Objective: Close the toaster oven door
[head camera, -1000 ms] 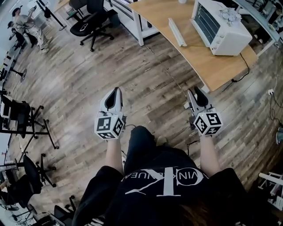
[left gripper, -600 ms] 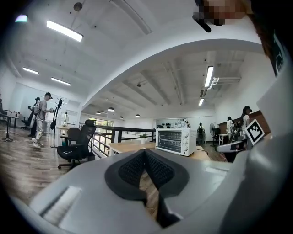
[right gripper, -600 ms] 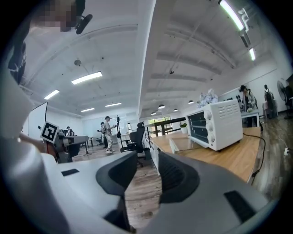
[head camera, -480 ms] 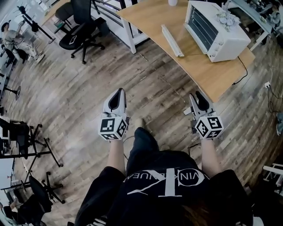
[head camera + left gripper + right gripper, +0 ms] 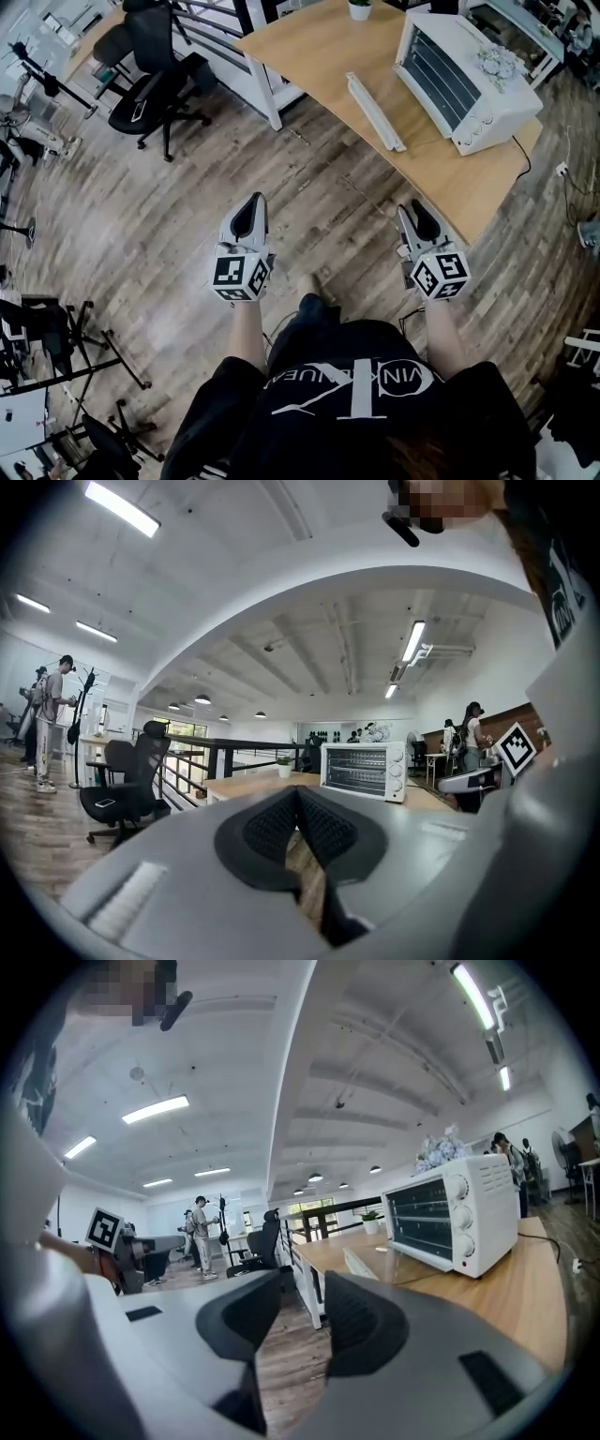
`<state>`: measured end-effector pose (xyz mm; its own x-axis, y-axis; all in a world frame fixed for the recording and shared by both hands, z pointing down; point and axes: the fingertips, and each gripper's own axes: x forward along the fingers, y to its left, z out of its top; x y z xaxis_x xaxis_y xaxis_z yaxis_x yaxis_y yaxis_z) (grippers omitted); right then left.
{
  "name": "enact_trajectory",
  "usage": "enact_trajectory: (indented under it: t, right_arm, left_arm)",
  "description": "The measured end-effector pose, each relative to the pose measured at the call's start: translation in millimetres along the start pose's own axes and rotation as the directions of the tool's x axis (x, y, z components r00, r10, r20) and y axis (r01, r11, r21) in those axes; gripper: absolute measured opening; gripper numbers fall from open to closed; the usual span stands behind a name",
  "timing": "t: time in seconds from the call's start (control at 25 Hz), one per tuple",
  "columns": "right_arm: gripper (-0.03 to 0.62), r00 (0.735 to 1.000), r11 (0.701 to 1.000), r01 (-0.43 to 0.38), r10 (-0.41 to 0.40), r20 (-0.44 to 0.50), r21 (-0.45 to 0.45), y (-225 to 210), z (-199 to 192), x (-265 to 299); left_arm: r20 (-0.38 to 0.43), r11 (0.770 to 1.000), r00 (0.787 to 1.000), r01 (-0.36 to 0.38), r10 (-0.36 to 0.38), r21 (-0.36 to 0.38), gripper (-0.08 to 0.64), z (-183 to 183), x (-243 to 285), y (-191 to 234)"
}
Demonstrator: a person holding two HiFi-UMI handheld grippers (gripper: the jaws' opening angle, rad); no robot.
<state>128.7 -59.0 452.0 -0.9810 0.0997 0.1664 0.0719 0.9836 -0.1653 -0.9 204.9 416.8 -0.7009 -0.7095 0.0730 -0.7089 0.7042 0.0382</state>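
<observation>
Head view: both grippers short of the table (image 5: 309, 47).
Your left gripper (image 5: 248, 208) is pinched together, your right gripper (image 5: 415, 214) parted and empty. The toaster oven (image 5: 469, 80) sits at the table's right end, its door (image 5: 375, 111) dropped flat: stiff, hinged glass, likely light; lift under its front edge.

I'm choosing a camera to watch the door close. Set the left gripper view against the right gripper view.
Only the left gripper view: the left gripper, jaws together on nothing, and the right gripper's marker cube. Only the right gripper view: the right gripper, jaws apart and empty, the glass door of the toaster oven plainly open and lying flat, flowers on its top. Both: the toaster oven itself, the wooden table, the potted plant, a black office chair.
</observation>
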Motion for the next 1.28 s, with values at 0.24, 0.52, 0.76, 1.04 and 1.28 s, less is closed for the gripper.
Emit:
enact_trajectory:
  t: [0.24, 0.52, 0.76, 1.04, 1.28]
  right_arm:
    - [0.107, 0.998, 0.998, 0.058, -0.058, -0.007, 0.023, 15.5, -3.1, 42.1]
    - [0.107, 0.992, 0.991, 0.130, -0.130, 0.004, 0.034, 26.5, -8.6, 72.6]
    - [0.107, 0.987, 0.987, 0.158, -0.158, -0.015, 0.038, 28.8, -18.1, 91.5]
    - [0.108, 0.982, 0.980, 0.189, -0.187, -0.035, 0.057, 12.6, -25.2, 119.1]
    - [0.107, 0.969, 0.963, 0.248, -0.244, -0.045, 0.107, -15.4, -32.5, 158.8]
  left_arm:
    - [-0.010, 0.998, 0.998, 0.059, -0.059, 0.005, 0.011, 0.5, 28.6, 44.9]
    - [-0.016, 0.987, 0.987, 0.161, -0.161, 0.005, 0.011, -11.4, 54.0, 66.9]
    - [-0.036, 0.981, 0.980, 0.195, -0.196, -0.016, 0.010, -29.1, 64.1, 72.1]
    - [-0.056, 0.971, 0.969, 0.239, -0.240, -0.023, 0.011, -37.7, 100.2, 73.5]
    - [-0.065, 0.962, 0.960, 0.274, -0.274, -0.007, 0.011, -39.7, 154.9, 92.5]
